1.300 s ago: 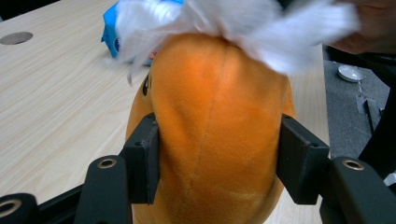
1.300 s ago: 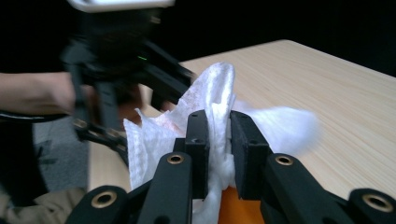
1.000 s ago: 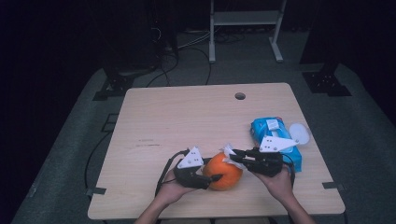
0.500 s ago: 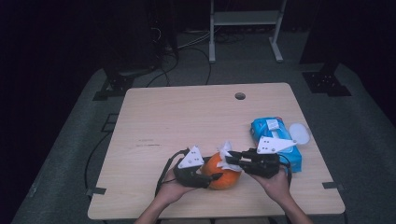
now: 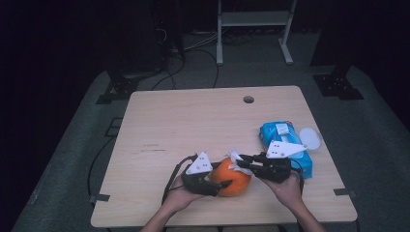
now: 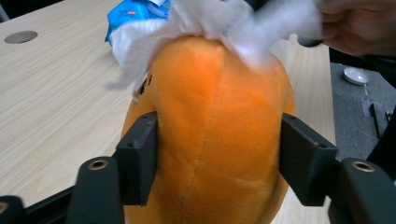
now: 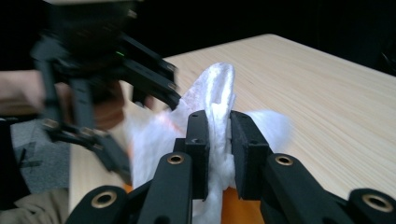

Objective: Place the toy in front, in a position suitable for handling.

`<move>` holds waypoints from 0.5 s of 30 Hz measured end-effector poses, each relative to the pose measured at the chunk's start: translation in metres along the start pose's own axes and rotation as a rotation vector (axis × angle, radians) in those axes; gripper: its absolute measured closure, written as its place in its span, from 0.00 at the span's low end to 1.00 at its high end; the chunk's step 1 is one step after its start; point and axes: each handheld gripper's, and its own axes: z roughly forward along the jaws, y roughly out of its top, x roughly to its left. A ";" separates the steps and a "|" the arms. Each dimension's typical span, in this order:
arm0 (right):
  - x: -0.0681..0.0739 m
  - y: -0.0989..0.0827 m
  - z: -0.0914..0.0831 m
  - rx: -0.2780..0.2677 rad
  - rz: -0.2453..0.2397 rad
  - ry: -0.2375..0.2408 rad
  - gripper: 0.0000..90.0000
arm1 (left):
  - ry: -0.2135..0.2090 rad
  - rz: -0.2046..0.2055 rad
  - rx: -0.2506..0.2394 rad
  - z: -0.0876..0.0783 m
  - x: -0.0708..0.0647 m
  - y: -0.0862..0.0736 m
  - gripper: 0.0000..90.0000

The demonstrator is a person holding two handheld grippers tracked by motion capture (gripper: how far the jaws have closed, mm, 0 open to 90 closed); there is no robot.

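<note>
A soft orange ball-like toy (image 5: 235,178) rests on the table's (image 5: 193,125) near side. My left gripper (image 5: 220,186) grips it from the left. Its pads (image 6: 140,154) press on both flanks of the toy (image 6: 219,130), though the jaws have just been opening a little. My right gripper (image 5: 240,164) comes in from the right, shut on a white wipe (image 5: 235,156). The wipe (image 7: 215,88) is pinched between the right gripper's (image 7: 219,135) two pads and lies over the top of the toy. In the left gripper view the wipe (image 6: 219,23) is blurred.
A blue pack of wipes (image 5: 283,142) lies just right of my right hand, with a white round lid (image 5: 309,138) beside it near the table's right edge. A cable hole (image 5: 248,99) sits at the far side. Bare wood stretches across the left and far parts.
The right gripper has shifted slightly with the wipe across the top of the orange toy. The left hand and the toy have stayed in place.
</note>
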 end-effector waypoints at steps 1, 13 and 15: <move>0.004 0.002 0.001 -0.007 -0.004 0.015 0.86 | 0.001 -0.006 -0.002 0.001 -0.001 0.000 0.41; 0.003 0.002 0.007 0.021 -0.003 0.031 0.86 | -0.006 0.052 0.005 0.006 -0.010 0.000 0.41; -0.002 0.000 0.002 0.019 0.020 0.010 0.86 | -0.010 0.058 0.007 0.007 -0.010 0.001 0.41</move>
